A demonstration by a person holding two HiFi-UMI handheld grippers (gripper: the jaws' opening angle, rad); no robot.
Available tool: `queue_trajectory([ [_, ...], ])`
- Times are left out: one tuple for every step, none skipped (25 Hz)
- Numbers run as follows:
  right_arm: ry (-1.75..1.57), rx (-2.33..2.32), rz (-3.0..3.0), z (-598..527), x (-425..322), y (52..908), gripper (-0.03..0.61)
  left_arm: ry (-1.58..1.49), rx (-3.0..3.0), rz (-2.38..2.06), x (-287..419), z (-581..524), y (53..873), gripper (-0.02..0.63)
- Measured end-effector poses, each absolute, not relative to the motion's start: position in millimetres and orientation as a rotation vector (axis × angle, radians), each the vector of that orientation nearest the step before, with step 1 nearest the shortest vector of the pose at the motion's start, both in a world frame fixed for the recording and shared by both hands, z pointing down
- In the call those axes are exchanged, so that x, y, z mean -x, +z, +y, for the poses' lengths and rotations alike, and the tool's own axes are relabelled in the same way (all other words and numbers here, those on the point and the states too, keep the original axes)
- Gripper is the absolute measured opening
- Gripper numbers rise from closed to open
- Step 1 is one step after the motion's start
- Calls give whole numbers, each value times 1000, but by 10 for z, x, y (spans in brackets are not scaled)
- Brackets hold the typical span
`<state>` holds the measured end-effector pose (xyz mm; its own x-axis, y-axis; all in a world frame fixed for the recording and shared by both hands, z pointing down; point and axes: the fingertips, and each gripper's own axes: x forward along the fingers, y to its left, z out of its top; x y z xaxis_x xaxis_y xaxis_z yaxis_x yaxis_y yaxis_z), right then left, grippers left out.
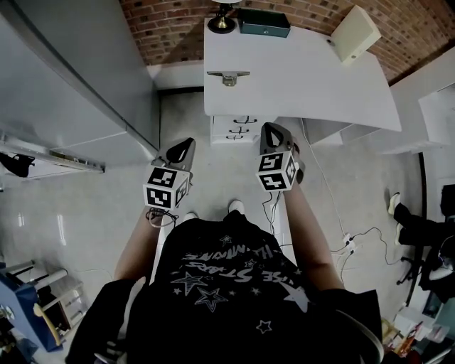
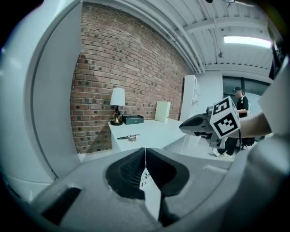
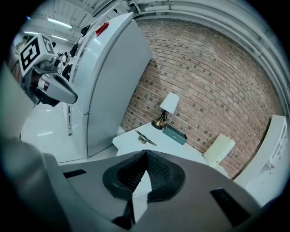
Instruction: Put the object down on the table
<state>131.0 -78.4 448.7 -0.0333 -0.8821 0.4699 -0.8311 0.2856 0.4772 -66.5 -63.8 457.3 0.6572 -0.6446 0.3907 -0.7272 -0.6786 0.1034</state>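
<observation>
A white table (image 1: 306,78) stands ahead of me. A small metal object (image 1: 227,76) lies near its front left edge; it also shows in the left gripper view (image 2: 128,137) and the right gripper view (image 3: 145,137). My left gripper (image 1: 186,144) hangs over the floor, short of the table, its jaws closed together on nothing (image 2: 145,155). The right gripper (image 1: 272,129) is level with it near the table's front edge, shut and empty too (image 3: 145,157). Each gripper sees the other: the right gripper (image 2: 199,123) and the left gripper (image 3: 59,88).
At the table's back stand a lamp (image 1: 222,21), a green box (image 1: 264,23) and a cream box (image 1: 355,34). Drawers (image 1: 238,130) sit under the table. A tall grey refrigerator (image 1: 78,78) fills the left. Cables (image 1: 348,245) and another person's leg (image 1: 409,213) are on the right.
</observation>
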Motion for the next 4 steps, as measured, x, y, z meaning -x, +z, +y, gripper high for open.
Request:
queue_trajectory([
  [-91,-1542,-1854,-770,-1252,4486,2,475,-2628,-1102,703,-634,4579,20],
  [-92,-1543,-1854,-756,-1193,4486,2,475,-2632,-1097,742,-630,4587,20],
  [-92,-1543,-1854,-742,-1133,4487,2,476,-2635,-1093,781,-627,4595,20],
  [-93,-1543,-1854,-728,-1073,4489,2,476,-2637,-1088,821,-624,4603,20],
])
